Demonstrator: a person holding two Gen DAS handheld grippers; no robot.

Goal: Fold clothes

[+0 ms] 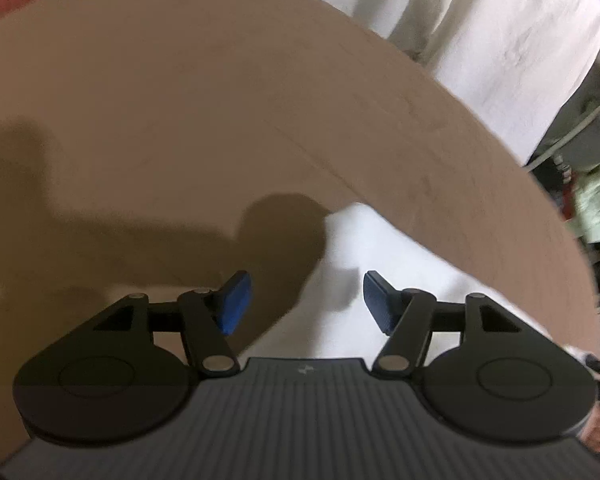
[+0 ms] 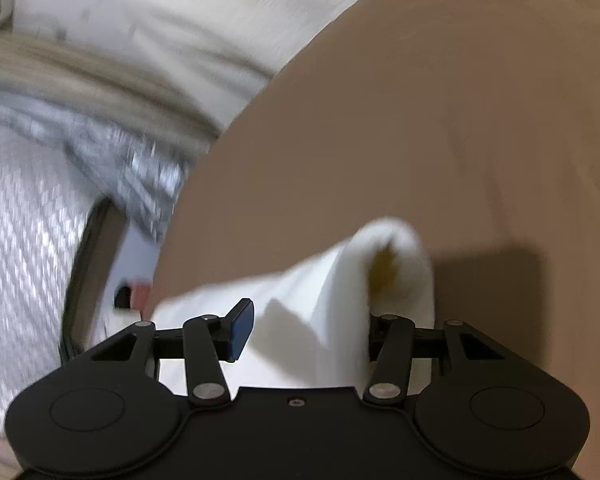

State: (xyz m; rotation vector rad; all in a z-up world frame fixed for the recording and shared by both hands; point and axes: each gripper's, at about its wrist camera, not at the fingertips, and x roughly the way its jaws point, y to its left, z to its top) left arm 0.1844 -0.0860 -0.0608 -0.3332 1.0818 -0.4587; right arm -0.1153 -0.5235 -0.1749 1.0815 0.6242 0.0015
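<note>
Fingers on your left gripper (image 1: 307, 300) are spread wide over the white garment (image 1: 364, 280), gripping nothing. Your right gripper (image 2: 306, 330) looks wide too, with a raised fold of white cloth (image 2: 332, 292) draped over one finger. Beyond sits the brown table (image 1: 180, 120).

Two black hand-held grippers are showing. The left hand-held gripper (image 1: 306, 300) is wearing blue fingertips (image 1: 236, 302), silver pivot screws, round black discs and a ribbed grey body with a small pale mark. The right hand-held gripper (image 2: 306, 330) is showing one blue pad (image 2: 242, 330), silver screws and a smooth black body.
</note>
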